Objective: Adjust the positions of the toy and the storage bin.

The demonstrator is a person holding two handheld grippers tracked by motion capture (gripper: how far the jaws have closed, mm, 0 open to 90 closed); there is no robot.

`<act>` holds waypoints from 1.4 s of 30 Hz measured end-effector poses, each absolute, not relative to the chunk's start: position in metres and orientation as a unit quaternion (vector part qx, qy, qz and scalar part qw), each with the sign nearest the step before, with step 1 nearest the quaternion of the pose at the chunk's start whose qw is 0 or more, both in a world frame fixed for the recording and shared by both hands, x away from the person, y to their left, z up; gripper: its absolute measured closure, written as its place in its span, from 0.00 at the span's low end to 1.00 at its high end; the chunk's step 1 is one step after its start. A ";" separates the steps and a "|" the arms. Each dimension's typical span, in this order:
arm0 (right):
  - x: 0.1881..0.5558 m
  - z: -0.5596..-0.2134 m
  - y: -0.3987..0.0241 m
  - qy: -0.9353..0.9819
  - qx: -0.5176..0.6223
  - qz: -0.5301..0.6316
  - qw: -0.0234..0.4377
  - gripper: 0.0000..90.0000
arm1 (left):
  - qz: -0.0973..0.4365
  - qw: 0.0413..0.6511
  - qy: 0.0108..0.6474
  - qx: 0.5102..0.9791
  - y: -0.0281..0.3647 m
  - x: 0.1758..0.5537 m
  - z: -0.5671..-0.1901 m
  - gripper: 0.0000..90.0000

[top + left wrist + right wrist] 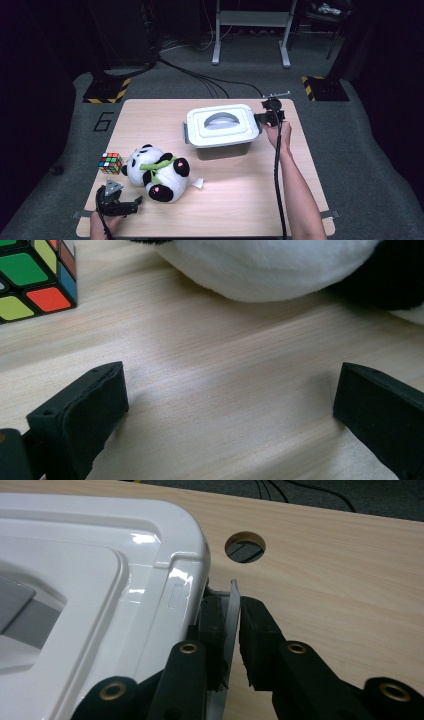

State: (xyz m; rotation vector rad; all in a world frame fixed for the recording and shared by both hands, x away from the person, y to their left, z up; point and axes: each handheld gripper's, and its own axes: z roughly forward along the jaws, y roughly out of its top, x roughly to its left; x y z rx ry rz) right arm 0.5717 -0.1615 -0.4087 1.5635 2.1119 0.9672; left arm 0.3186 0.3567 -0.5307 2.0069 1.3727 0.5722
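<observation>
A white-lidded storage box (222,125) with a grey handle stands at the back middle of the wooden table (240,200). My right gripper (260,119) is at the box's right end. In the right gripper view it (230,625) is shut on the thin grey side latch (231,615) beside the lid (100,570). A panda plush (157,172) lies at the front left, with a colour cube (110,163) to its left. My left gripper (134,204) rests low near the front edge, open, its jaws wide apart over bare wood (227,400), short of the panda (270,265) and the cube (30,280).
A small white tag (198,183) lies beside the panda. A round hole (245,546) in the tabletop sits just beyond the latch. Cables and metal stand legs (250,35) are on the floor behind the table.
</observation>
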 end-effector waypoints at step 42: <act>0.533 -0.398 -0.186 0.733 0.556 0.351 0.176 0.58 | 0.217 0.316 0.521 0.762 0.357 0.319 -0.531 0.01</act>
